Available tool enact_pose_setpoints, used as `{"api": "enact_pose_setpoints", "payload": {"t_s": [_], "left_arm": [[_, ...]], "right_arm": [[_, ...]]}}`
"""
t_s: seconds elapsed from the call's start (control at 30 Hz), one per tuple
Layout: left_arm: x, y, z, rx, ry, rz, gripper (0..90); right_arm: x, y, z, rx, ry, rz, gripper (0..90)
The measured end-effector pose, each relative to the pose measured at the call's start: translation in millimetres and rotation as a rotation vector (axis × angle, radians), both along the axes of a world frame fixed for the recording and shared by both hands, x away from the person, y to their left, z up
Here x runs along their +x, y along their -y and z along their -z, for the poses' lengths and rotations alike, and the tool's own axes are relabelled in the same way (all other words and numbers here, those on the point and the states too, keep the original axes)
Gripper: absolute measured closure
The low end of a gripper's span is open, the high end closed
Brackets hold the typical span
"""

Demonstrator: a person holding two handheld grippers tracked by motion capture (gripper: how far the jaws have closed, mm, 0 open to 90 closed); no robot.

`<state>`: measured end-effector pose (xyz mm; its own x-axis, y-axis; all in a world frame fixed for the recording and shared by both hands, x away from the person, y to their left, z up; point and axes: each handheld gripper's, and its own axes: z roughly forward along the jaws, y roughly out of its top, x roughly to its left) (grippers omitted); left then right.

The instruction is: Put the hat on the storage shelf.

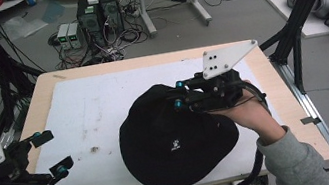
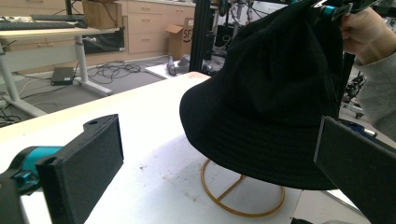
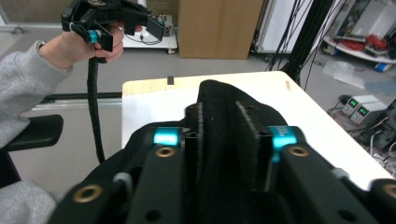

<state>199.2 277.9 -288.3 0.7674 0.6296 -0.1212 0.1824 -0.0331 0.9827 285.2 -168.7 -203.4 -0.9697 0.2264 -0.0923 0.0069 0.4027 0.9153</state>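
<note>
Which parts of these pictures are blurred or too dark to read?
High view: the black hat is so dark that its folds vanish. Left gripper view: the near pads are soft, the hat sharper. Right gripper view: the pinched fabric is nearly featureless black.

**Cloth, wire, plastic and wood**

The black hat [image 1: 175, 136] is matt woven cloth with stitched rows around the brim and a small pale embroidered mark. The stand [image 2: 243, 193] under it is thin wire with a smooth yellowish finish. The tabletop [image 1: 79, 111] is pale wood at its edge, covered by a white, matt, scuffed sheet. The left gripper [image 1: 53, 154] is matt black plastic with rough dark pads, glossy teal parts and a smooth grey plate.
</note>
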Motion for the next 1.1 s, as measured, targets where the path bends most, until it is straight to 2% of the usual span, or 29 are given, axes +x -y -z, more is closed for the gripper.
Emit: {"api": "enact_pose_setpoints", "payload": {"t_s": [0.07, 0.1, 0.13, 0.17, 0.2, 0.23, 0.27, 0.3, 0.33, 0.37, 0.5, 0.53, 0.57, 0.6, 0.67, 0.9, 1.1], "left_arm": [[0.4, -0.5, 0.3, 0.001, -0.002, 0.0, 1.7], [0.5, -0.7, 0.4, 0.001, -0.002, -0.001, 1.7], [0.6, -0.8, 0.4, 0.0, -0.003, -0.001, 1.7], [0.6, -0.8, 0.5, 0.0, -0.003, -0.001, 1.7], [0.5, -0.9, 0.4, 0.001, -0.003, -0.002, 1.7], [0.4, -0.8, 0.3, 0.0, -0.002, -0.002, 1.7], [0.4, -0.8, 0.1, 0.001, -0.001, -0.001, 1.7], [0.1, -0.7, -0.1, -0.001, -0.001, -0.003, 1.7], [-0.1, -0.6, -0.2, -0.003, -0.001, -0.002, 1.7], [-0.2, -0.6, -0.3, -0.003, 0.0, -0.002, 1.7], [0.1, -0.3, -0.2, 0.001, -0.001, -0.001, 1.7], [0.2, -0.3, -0.1, 0.002, -0.001, 0.0, 1.7], [0.3, -0.1, 0.0, 0.002, -0.002, 0.001, 1.7], [0.3, 0.1, 0.1, 0.003, -0.002, -0.001, 1.7], [0.4, 0.5, 0.1, 0.002, -0.001, 0.0, 1.7], [0.3, 1.6, 0.0, 0.007, -0.002, 0.002, 1.7], [0.4, 1.8, -1.3, 0.006, 0.003, 0.004, 1.7]], "right_arm": [[0.6, 0.4, -0.3, 0.012, -0.016, -0.002, 58.4], [0.6, 0.4, -0.3, 0.012, -0.016, -0.002, 58.4], [2.6, -0.3, -1.2, 0.019, -0.042, -0.001, 45.5], [2.6, -0.3, -1.2, 0.019, -0.042, -0.001, 45.5], [2.9, -1.6, -1.6, 0.021, -0.047, 0.004, 36.1], [2.9, -1.6, -1.6, 0.021, -0.047, 0.004, 36.1], [3.7, -3.0, -1.6, 0.029, -0.056, 0.005, 26.9], [3.7, -3.0, -1.6, 0.029, -0.056, 0.005, 26.9], [3.8, -3.9, -1.2, 0.038, -0.054, 0.026, 16.6], [4.3, -3.9, -1.2, 0.042, -0.057, 0.032, 12.2], [5.4, -0.7, -1.9, 0.069, -0.066, 0.025, 10.6], [5.9, 2.3, -2.9, 0.088, -0.068, 0.032, 4.9], [5.9, 2.3, -2.9, 0.088, -0.068, 0.032, 4.9], [6.1, 3.3, -3.1, 0.089, -0.07, 0.042, 1.0], [5.8, 5.6, -3.6, 0.095, -0.068, 0.059, 0.9], [4.8, 9.1, -3.6, 0.1, -0.06, 0.051, 1.0], [5.0, 17.8, -4.4, 0.127, -0.071, 0.06, 0.9]]}}
